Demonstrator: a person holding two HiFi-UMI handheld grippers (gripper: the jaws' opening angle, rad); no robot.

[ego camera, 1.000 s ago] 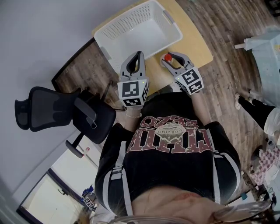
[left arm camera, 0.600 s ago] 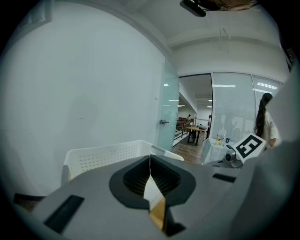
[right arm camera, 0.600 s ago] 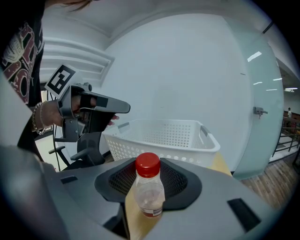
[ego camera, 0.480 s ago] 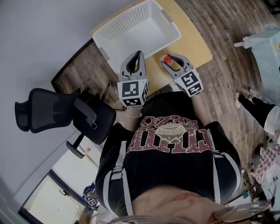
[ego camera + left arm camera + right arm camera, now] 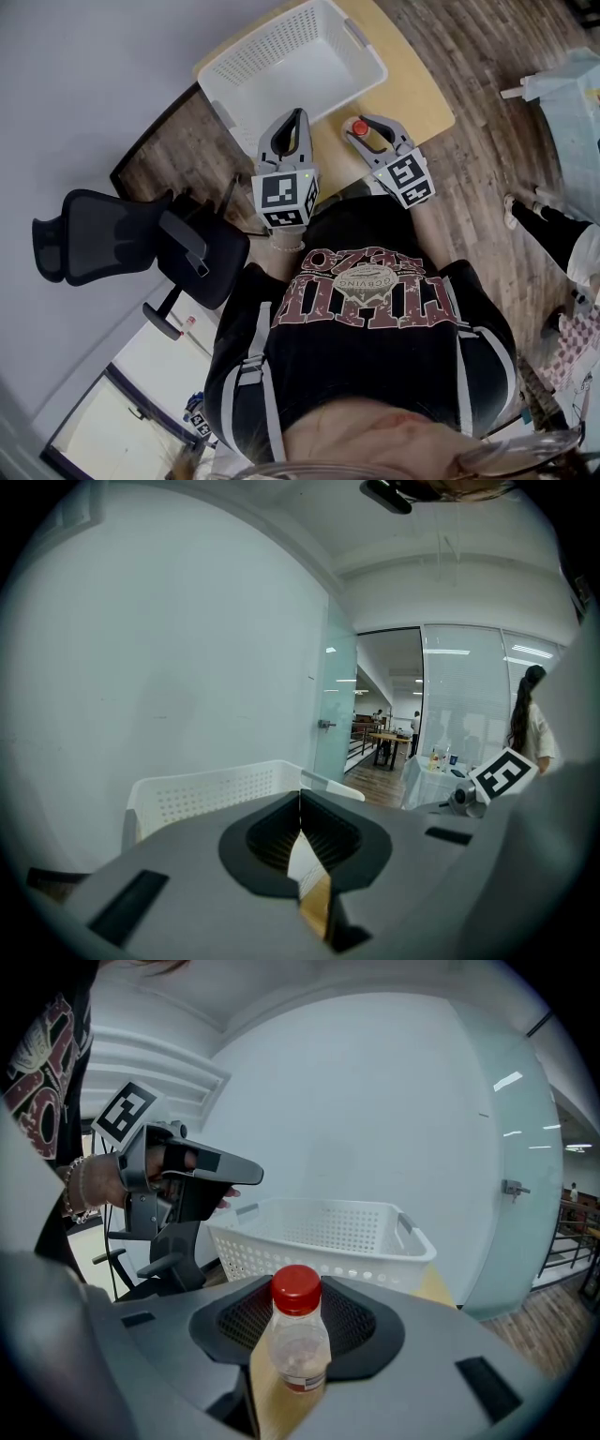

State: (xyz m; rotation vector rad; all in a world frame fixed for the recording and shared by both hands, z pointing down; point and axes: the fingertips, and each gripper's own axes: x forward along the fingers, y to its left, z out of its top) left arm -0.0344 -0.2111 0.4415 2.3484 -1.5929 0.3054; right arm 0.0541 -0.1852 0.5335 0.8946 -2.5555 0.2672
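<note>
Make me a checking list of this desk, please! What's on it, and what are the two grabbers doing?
Surface: light wooden table, carrying the basket.
Job's things: small clear bottle with a red cap; empty white perforated basket behind it.
Clutter: nothing seen.
Grippers: right gripper shut on the bottle; left gripper shut, holding nothing, beside it.
Cables: nothing seen.
Surroundings: black office chair, wood floor, white wall, another person at the right edge.
</note>
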